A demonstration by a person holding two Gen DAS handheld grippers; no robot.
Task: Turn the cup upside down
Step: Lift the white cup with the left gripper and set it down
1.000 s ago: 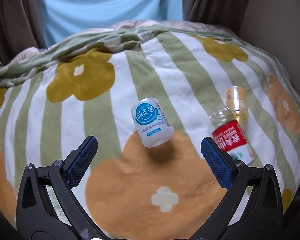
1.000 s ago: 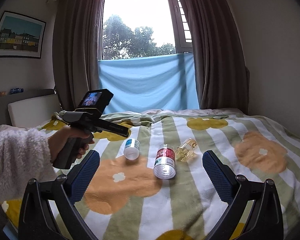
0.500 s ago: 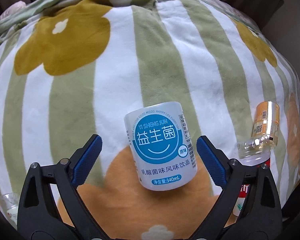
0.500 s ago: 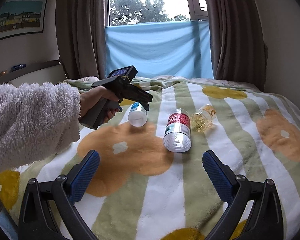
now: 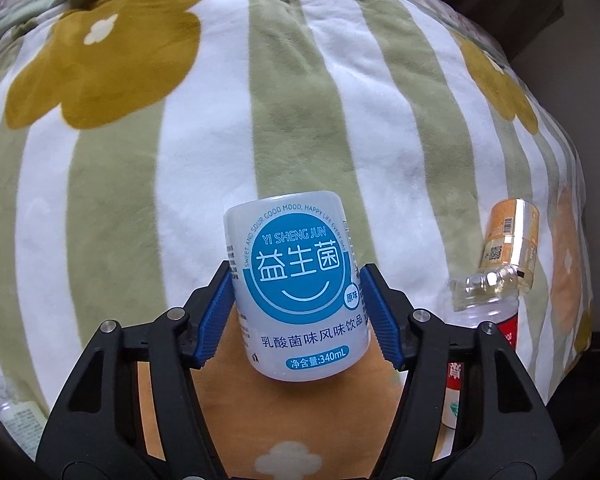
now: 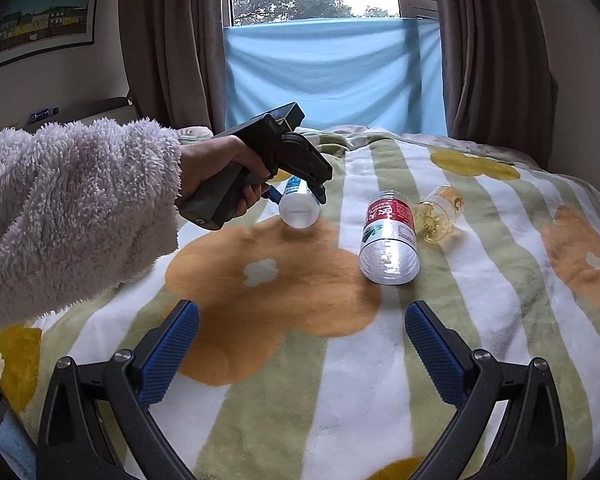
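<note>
My left gripper [image 5: 298,312] clamps its ribbed blue pads [image 5: 216,316] on the smooth white cup [image 5: 300,288], low centre of the left wrist view, over the plush floral blanket [image 5: 180,140]. My right gripper [image 6: 300,352] gapes empty above open blanket; a clear ridged bottle [image 6: 388,240] lies beyond.

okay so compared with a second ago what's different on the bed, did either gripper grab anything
The left gripper moved forward over the striped flower blanket and closed its blue pads on the white cylindrical cup with the blue round label, which it had only faced before. The right gripper stayed open and empty. The clear red-labelled bottle and the small yellow bottle lie where they were.
</note>
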